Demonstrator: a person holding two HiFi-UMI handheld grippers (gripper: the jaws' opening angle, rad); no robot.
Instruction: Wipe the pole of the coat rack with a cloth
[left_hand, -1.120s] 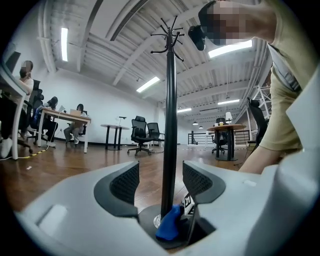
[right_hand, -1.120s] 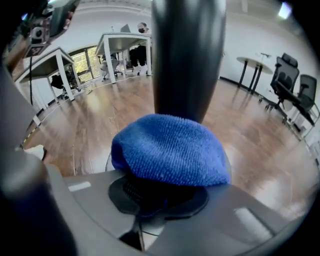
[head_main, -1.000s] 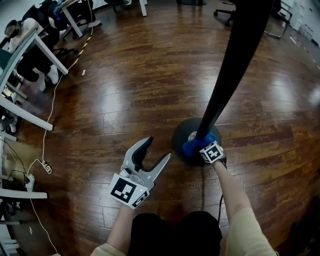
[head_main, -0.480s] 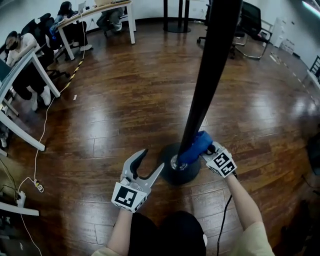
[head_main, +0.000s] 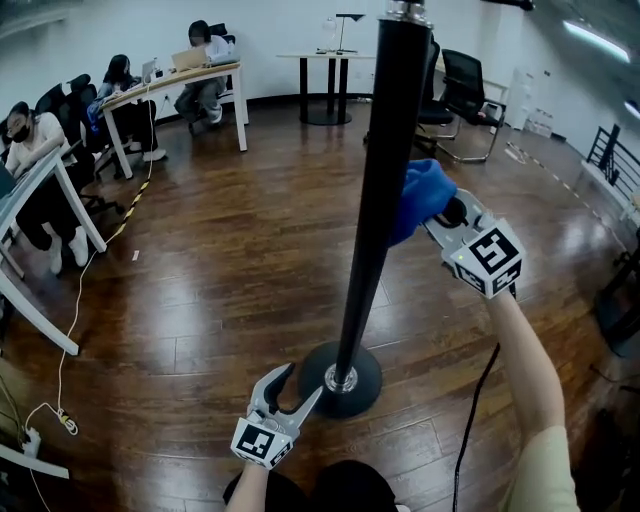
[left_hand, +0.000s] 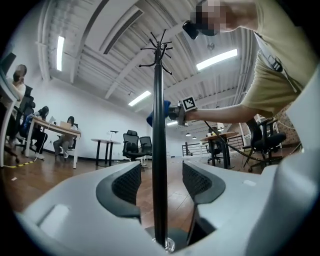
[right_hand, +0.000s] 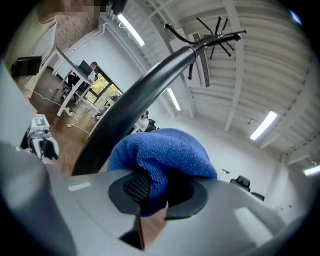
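Note:
The black coat rack pole (head_main: 372, 200) rises from a round black base (head_main: 340, 380) on the wood floor. My right gripper (head_main: 440, 214) is shut on a blue cloth (head_main: 420, 198) that presses against the pole's right side, high up. From the right gripper view the cloth (right_hand: 160, 152) bulges out between the jaws beside the pole (right_hand: 130, 112). Low by the base, my left gripper (head_main: 290, 385) is open, just left of the pole's foot. In the left gripper view the pole (left_hand: 159, 150) stands between the spread jaws, touching neither, with hooks at its top.
White desks (head_main: 170, 85) with seated people stand at the back left. Office chairs (head_main: 462, 95) and a small round table (head_main: 335, 60) are behind the pole. A cable (head_main: 70, 320) trails over the floor at left; another (head_main: 478, 400) hangs from my right gripper.
My right gripper has slid the blue cloth from the foot of the pole far up it. The left gripper stayed open near the base.

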